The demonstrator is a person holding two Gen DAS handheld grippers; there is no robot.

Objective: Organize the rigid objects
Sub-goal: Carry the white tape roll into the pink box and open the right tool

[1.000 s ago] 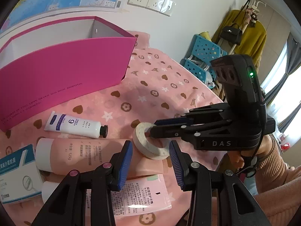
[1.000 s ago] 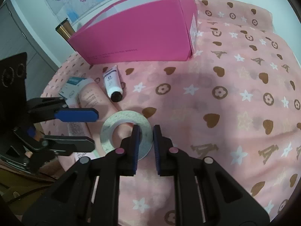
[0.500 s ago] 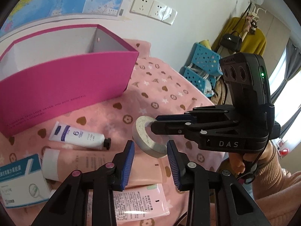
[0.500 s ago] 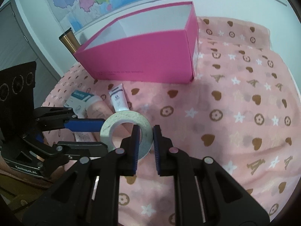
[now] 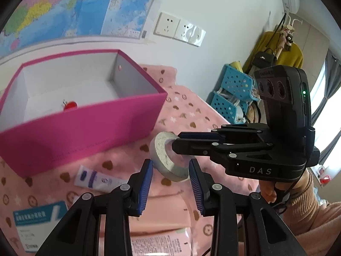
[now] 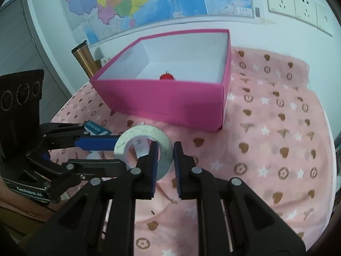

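A roll of tape (image 6: pixel 143 147) is held in the air in front of the pink box (image 6: pixel 170 104), its ring wall clamped by the nearly closed right gripper (image 6: pixel 165 166). The left gripper (image 5: pixel 170 183) is seen narrowly parted, gripping nothing.

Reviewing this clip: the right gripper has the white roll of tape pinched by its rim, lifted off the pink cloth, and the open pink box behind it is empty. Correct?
Not quite: the open pink cardboard box is not empty. The right wrist view shows a small red object on its floor. The rest holds: the right gripper pinches the rim of the white roll of tape above the pink patterned cloth.
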